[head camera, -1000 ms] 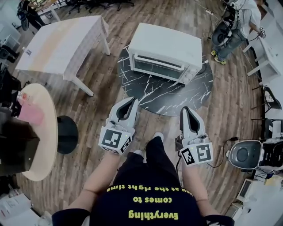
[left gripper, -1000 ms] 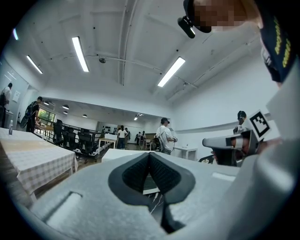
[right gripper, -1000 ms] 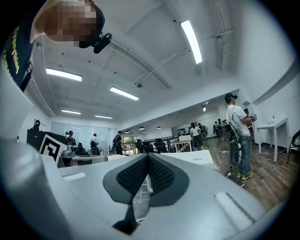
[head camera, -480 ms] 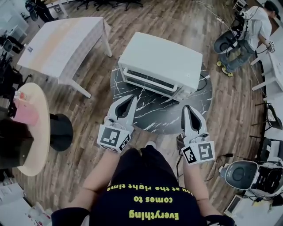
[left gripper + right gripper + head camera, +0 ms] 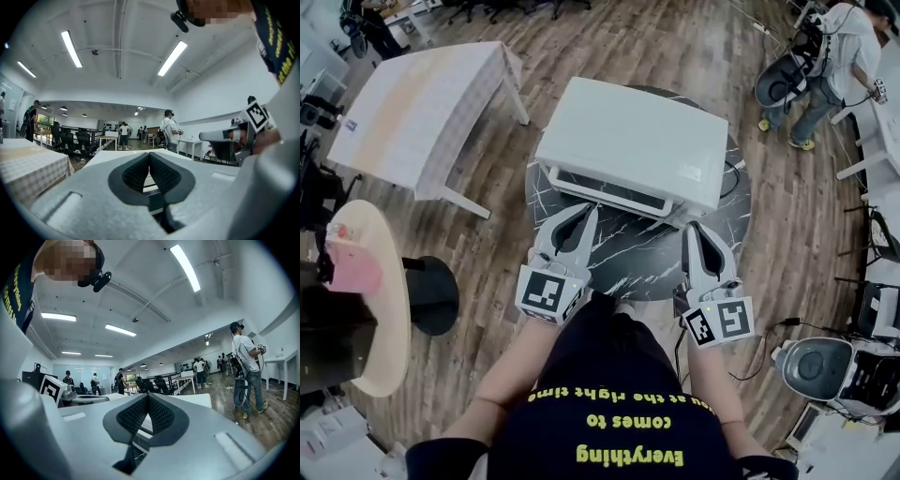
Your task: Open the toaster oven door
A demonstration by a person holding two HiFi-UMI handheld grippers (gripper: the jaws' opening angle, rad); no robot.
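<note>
White toaster oven (image 5: 628, 141) stands shut before left claw (image 5: 585, 215) and right claw (image 5: 696, 231), both closed, empty.

toaster oven (image 5: 630, 141) on round table (image 5: 623, 255), left gripper (image 5: 585, 214), right gripper (image 5: 695, 231) near its front.

A: How many tables are counted?

B: Three: one round marble table (image 5: 633, 248), one rectangular table (image 5: 412, 103) under a checked cloth, and one round pale table (image 5: 394, 281).

A: And what is counted on them?

B: One toaster oven (image 5: 633, 141) is seen on the marble table, and one pink object (image 5: 352, 262) on the pale table.

A: How many tools are held?

B: Two: one left gripper (image 5: 588, 209) and one right gripper (image 5: 694, 228). One marker cube is carried by each, so two in all.

A: And people?

B: One bystander (image 5: 853, 42) is counted in the head view. More people are shown far off in the gripper views, too small to be counted.
</note>
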